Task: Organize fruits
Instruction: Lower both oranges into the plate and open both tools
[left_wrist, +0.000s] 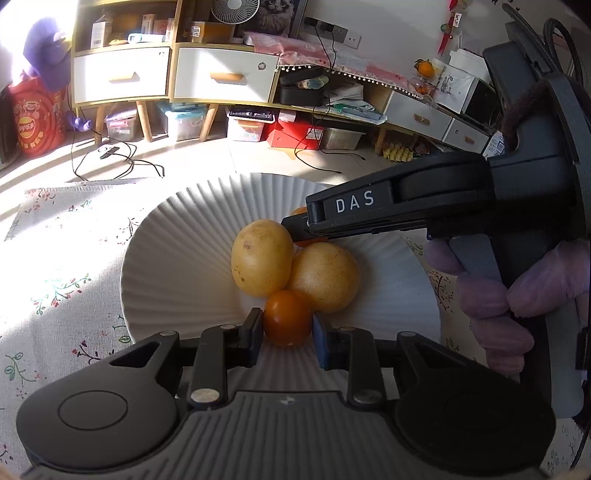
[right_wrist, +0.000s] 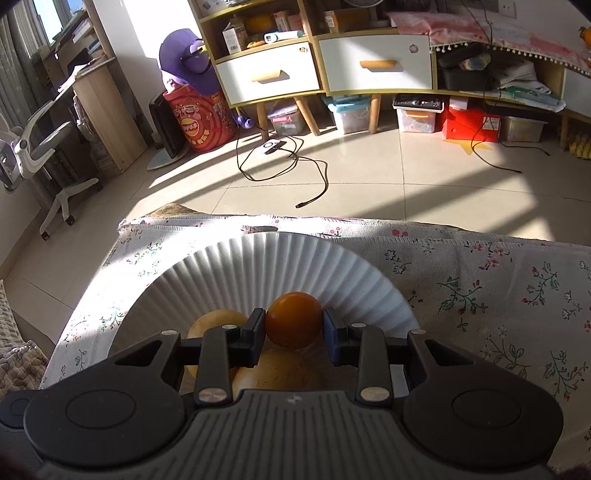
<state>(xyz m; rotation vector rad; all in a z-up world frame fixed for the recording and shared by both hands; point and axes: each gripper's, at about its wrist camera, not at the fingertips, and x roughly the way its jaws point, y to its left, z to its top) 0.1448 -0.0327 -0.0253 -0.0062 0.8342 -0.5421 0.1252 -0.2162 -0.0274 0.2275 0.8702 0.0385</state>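
Note:
A white ribbed paper plate (left_wrist: 177, 236) lies on the floral cloth and holds two yellow round fruits (left_wrist: 261, 257) (left_wrist: 325, 276). My left gripper (left_wrist: 287, 332) is shut on a small orange fruit (left_wrist: 287, 318) at the plate's near side, touching the yellow fruits. My right gripper (right_wrist: 294, 334) is shut on another small orange fruit (right_wrist: 293, 319) over the plate (right_wrist: 258, 266), with the yellow fruits (right_wrist: 216, 321) below it. The right gripper also shows in the left wrist view (left_wrist: 295, 229), reaching in from the right over the plate.
The floral tablecloth (right_wrist: 498, 295) covers the table, whose far edge runs just beyond the plate. Past it lie a tiled floor with cables (right_wrist: 295, 166), cabinets with drawers (right_wrist: 369, 66) and storage boxes (right_wrist: 469, 122).

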